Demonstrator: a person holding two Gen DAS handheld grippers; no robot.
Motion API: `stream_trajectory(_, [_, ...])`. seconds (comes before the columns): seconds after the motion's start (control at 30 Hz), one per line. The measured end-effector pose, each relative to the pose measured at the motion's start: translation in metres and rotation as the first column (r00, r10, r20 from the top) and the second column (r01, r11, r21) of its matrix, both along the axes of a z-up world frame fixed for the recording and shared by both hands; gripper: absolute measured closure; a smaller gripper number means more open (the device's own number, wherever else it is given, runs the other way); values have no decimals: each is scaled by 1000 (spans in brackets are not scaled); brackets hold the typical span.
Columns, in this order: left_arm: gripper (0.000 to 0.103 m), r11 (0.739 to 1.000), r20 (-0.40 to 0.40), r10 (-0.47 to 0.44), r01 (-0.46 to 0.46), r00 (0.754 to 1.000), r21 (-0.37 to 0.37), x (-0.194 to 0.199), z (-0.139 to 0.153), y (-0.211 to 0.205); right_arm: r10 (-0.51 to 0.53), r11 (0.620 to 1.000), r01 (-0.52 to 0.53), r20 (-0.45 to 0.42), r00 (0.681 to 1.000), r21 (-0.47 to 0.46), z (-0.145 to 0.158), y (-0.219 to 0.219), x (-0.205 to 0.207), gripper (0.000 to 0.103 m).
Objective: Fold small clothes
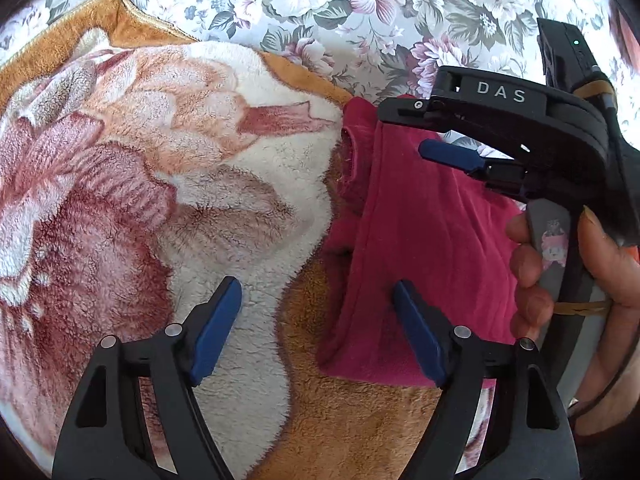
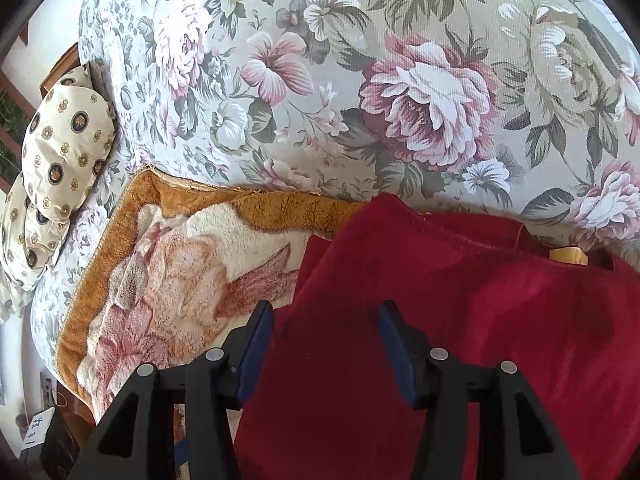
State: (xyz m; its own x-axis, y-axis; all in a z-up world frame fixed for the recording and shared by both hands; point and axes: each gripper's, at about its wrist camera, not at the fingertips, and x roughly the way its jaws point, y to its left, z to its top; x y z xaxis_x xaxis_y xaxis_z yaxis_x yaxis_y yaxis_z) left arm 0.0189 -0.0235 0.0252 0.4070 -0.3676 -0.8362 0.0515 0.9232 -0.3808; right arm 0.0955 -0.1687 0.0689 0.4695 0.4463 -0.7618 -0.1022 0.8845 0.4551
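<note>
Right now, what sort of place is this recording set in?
Probably a home living room or bedroom: a floral upholstered sofa or bed, a fleece blanket spread over it with a red garment on top, and patterned cushions at one end.

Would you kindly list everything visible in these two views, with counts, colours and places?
Red fleece garment: one, crimson, lying on the blanket beneath both grippers.
Plush floral blanket: one, orange-brown with cream and pink flowers, spread over the sofa seat.
Floral sofa: one, grey-white with pink blooms, behind the blanket.
Patterned cushions: two, cream with dark medallions, far left.
Left gripper: black, blue pads, open.
Right gripper: black, blue pads, open above the garment.
Hand: one, holding the right gripper's handle.
</note>
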Motion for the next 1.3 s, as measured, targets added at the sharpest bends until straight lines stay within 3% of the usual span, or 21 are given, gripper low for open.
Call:
stream_trajectory(0.13, [23, 999, -20, -45, 45, 999, -25, -1, -5, -10, 13, 1000, -13, -27, 1000, 11, 0, 6, 9, 44])
stream_trajectory(0.23, [19, 998, 11, -62, 62, 998, 12, -5, -5, -18, 42, 997, -44, -36, 998, -56, 1, 19, 18, 42])
stream_trajectory(0.37, [11, 999, 28, -44, 45, 999, -26, -4, -7, -20, 68, 986, -78, -71, 995, -150, -6, 35, 35, 41])
stream_trajectory(0.6, [4, 998, 61, -29, 32, 998, -63, -13, -7, -17, 127, 920, -175, -156, 980, -351, -26, 61, 60, 30])
stream_trajectory(0.7, [4, 999, 74, -52, 53, 996, -8, -16, -6, -25, 134, 896, -182, -143, 981, -404, -30, 68, 59, 30])
stream_trajectory(0.73, [4, 998, 81, -56, 57, 995, -2, -17, -6, -27, 129, 898, -168, -122, 984, -407, -29, 67, 56, 35])
stream_trajectory(0.77, [11, 998, 88, -55, 57, 995, -14, -18, -5, -27, 127, 891, -157, -98, 987, -426, -28, 65, 52, 42])
stream_trajectory(0.83, [54, 994, 70, -67, 73, 995, -87, -17, -4, -27, 155, 894, -163, -53, 986, -417, -22, 58, 43, 61])
stream_trajectory(0.87, [68, 987, 36, -72, 76, 997, -139, -15, -5, -26, 159, 906, -160, -35, 987, -392, -18, 52, 39, 67])
stream_trajectory(0.93, [75, 983, 39, -55, 61, 998, -175, -16, 1, -23, 144, 946, -136, 6, 990, -294, -4, 30, 30, 79])
stream_trajectory(0.97, [80, 979, 58, -61, 71, 996, -190, -17, 8, -25, 133, 959, -121, 31, 991, -255, 4, 19, 26, 80])
stream_trajectory(1.07, [80, 963, 149, -111, 144, 983, -229, -29, 36, -39, 85, 988, -70, 107, 991, -139, 31, -23, 4, 83])
stream_trajectory(1.3, [80, 893, 273, -334, 396, 902, -216, -73, 76, -125, -45, 999, 40, 209, 977, 28, 75, -133, -63, 88])
